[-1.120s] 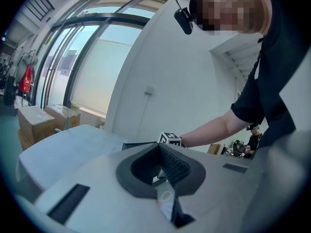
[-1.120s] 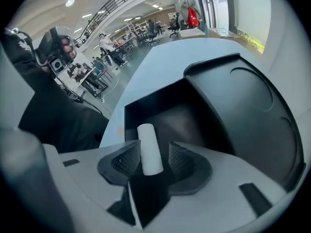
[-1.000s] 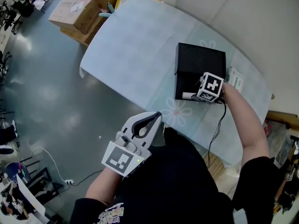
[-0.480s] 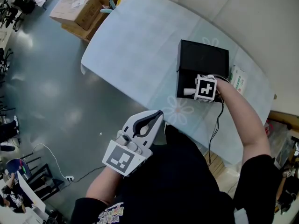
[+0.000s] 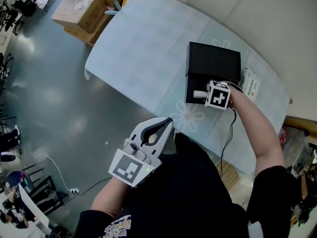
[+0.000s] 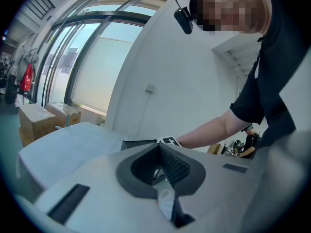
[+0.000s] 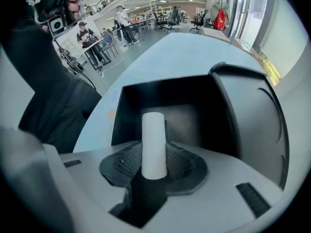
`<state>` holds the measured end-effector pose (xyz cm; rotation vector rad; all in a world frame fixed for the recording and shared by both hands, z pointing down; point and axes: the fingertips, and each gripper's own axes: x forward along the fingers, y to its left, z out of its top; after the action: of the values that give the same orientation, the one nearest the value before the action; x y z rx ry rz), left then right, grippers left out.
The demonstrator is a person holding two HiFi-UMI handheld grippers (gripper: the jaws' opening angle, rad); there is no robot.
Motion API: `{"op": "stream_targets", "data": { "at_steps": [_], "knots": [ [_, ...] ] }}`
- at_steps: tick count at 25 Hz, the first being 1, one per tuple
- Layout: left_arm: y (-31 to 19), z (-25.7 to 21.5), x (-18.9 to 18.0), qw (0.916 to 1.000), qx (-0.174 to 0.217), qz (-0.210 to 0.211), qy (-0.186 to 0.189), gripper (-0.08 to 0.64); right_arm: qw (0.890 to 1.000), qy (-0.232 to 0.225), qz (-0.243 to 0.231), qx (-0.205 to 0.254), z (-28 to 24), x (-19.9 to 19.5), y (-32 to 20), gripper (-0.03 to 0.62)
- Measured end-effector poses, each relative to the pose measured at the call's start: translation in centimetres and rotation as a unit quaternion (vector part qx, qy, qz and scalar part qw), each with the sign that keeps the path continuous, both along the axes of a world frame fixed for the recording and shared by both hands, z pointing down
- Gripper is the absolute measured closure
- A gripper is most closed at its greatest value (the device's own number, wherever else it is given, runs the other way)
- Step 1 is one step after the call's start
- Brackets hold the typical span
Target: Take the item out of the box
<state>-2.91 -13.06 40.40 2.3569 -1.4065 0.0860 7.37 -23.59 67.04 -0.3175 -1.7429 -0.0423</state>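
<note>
A black box (image 5: pixel 213 68) lies on its side on the pale blue table (image 5: pixel 143 48), its open mouth toward me. At that mouth my right gripper (image 5: pixel 207 93) is closing its jaws on a white cylinder (image 5: pixel 199 93). In the right gripper view the cylinder (image 7: pixel 154 142) stands up between the ribbed pads (image 7: pixel 182 161), which touch it on both sides, with the box's dark inside (image 7: pixel 194 110) behind. My left gripper (image 5: pixel 165 123) hangs off the table near my body, shut and with nothing in it; the left gripper view shows its jaws (image 6: pixel 163 171) together.
A white and green packet (image 5: pixel 251 83) lies just right of the box. A cable (image 5: pixel 229 133) trails from the right gripper over the table's near edge. Cardboard boxes (image 5: pixel 79 11) stand on the grey floor beyond the table's far left corner.
The right gripper has shifted slightly at the box mouth and its marker cube has turned a little. The white cylinder's end has moved a bit further up. The left gripper has stayed put.
</note>
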Motion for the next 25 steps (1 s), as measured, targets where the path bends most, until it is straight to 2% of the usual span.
{"op": "stream_targets", "data": {
  "at_steps": [8, 15, 25],
  "knots": [
    [0.5, -0.1, -0.4, 0.9999, 0.001, 0.004, -0.010, 0.552, 0.999, -0.013, 0.031, 0.004, 0.0, 0.0, -0.3, 0.448],
    [1.4, -0.8, -0.8, 0.9999, 0.012, 0.006, -0.007, 0.552, 0.996, -0.037, 0.070, 0.032, -0.9, 0.1, -0.7, 0.449],
    [3.8, -2.1, -1.0, 0.9992, 0.031, 0.026, -0.006, 0.552, 0.977, -0.112, 0.161, 0.084, -5.3, -0.1, -0.8, 0.449]
  ]
}}
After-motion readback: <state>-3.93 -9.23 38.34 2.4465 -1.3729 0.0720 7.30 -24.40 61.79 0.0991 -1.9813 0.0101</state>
